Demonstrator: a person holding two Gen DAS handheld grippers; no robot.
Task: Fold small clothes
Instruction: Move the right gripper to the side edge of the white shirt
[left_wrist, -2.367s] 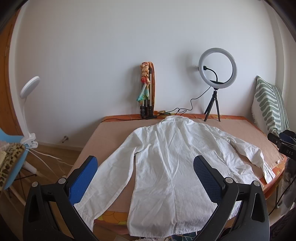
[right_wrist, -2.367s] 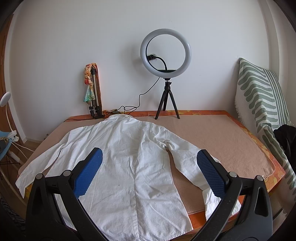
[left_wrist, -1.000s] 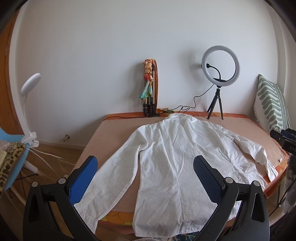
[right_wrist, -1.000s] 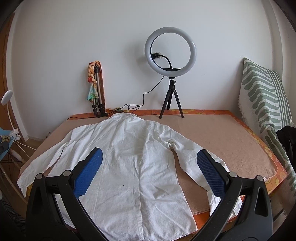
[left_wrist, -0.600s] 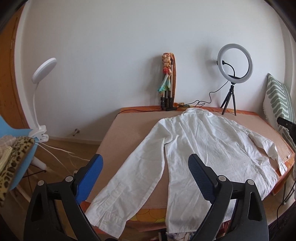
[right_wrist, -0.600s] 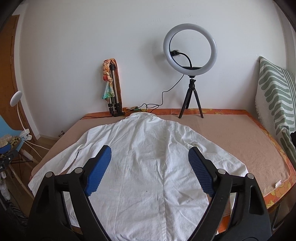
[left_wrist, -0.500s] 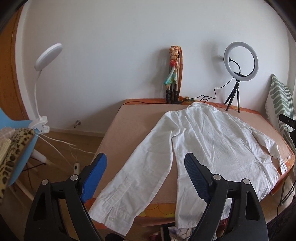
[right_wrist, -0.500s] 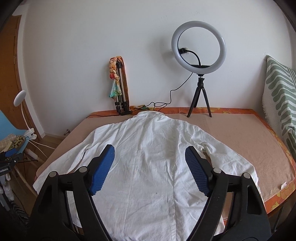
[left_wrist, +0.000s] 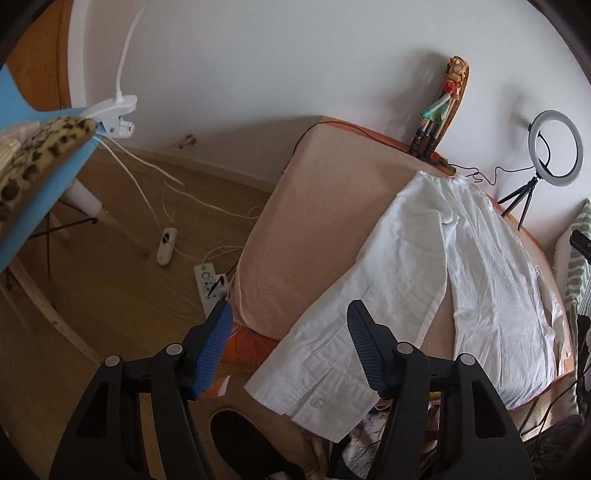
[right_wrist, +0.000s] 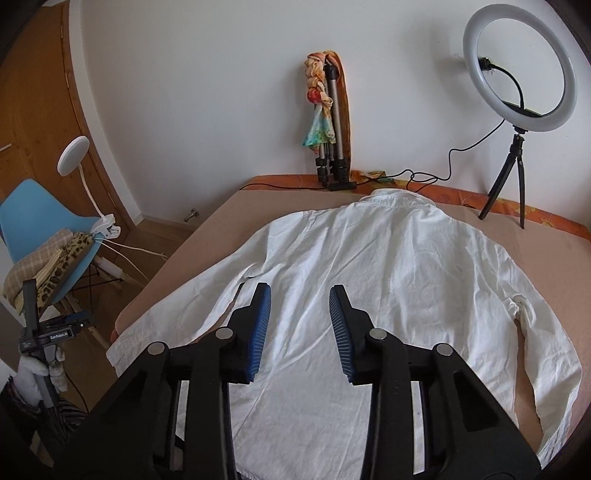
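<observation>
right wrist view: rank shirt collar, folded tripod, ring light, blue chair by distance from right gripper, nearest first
From the right gripper:
1. Shirt collar, straight ahead on the bed.
2. Folded tripod, behind the collar, against the wall.
3. Ring light at far right and blue chair at far left: too close to call.

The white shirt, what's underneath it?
The white shirt lies spread on a tan cover over an orange-patterned bed edge. Whatever sits directly beneath the shirt's body is hidden.

a plain white wall (right_wrist: 221, 92) backs the tan-covered bed (left_wrist: 314, 206), with wooden floor (left_wrist: 110, 288), a blue chair (right_wrist: 33, 210) and a ring light (right_wrist: 517, 66).
</observation>
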